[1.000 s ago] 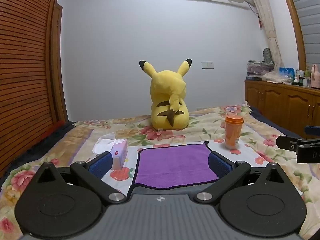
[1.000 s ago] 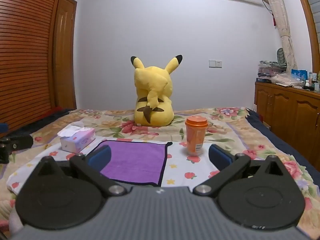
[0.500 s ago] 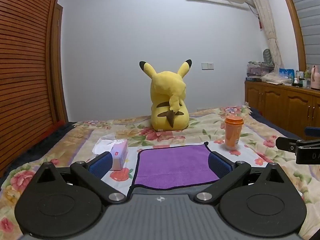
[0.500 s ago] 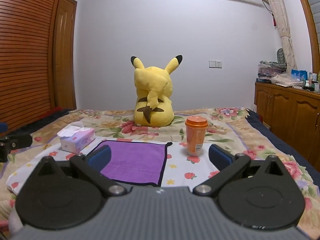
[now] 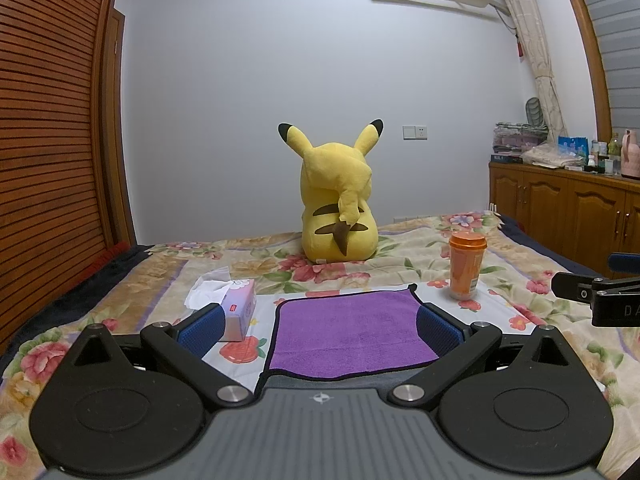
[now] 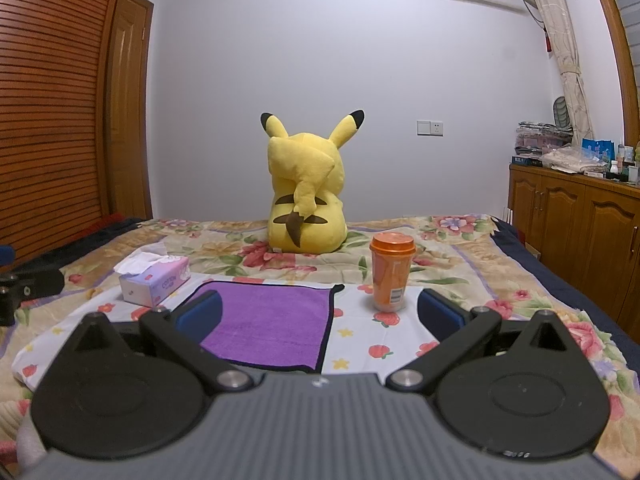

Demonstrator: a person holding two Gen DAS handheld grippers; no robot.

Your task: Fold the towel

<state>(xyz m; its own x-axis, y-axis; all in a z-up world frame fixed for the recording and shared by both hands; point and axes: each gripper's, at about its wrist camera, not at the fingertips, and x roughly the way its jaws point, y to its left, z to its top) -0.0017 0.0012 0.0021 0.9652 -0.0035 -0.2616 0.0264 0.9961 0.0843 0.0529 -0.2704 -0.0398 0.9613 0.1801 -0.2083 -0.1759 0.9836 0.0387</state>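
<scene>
A purple towel point(image 5: 352, 330) with a dark edge lies flat on a white flowered cloth on the bed; it also shows in the right wrist view point(image 6: 268, 320). My left gripper point(image 5: 320, 322) is open, held above the bed just short of the towel's near edge, fingers spread about as wide as the towel. My right gripper point(image 6: 320, 314) is open and empty, near the towel's right edge. The right gripper shows at the right edge of the left wrist view point(image 5: 596, 294); the left gripper shows at the left edge of the right wrist view point(image 6: 24, 288).
A tissue box point(image 5: 236, 308) stands left of the towel. An orange cup point(image 5: 466, 266) stands upright at the towel's far right corner. A yellow plush toy point(image 5: 340, 208) sits behind. A wooden cabinet point(image 5: 568, 212) lines the right wall, a slatted wardrobe point(image 5: 48, 140) the left.
Both grippers have stayed open and almost still; the left view has shifted very slightly, with the towel and cup a little lower in frame.
</scene>
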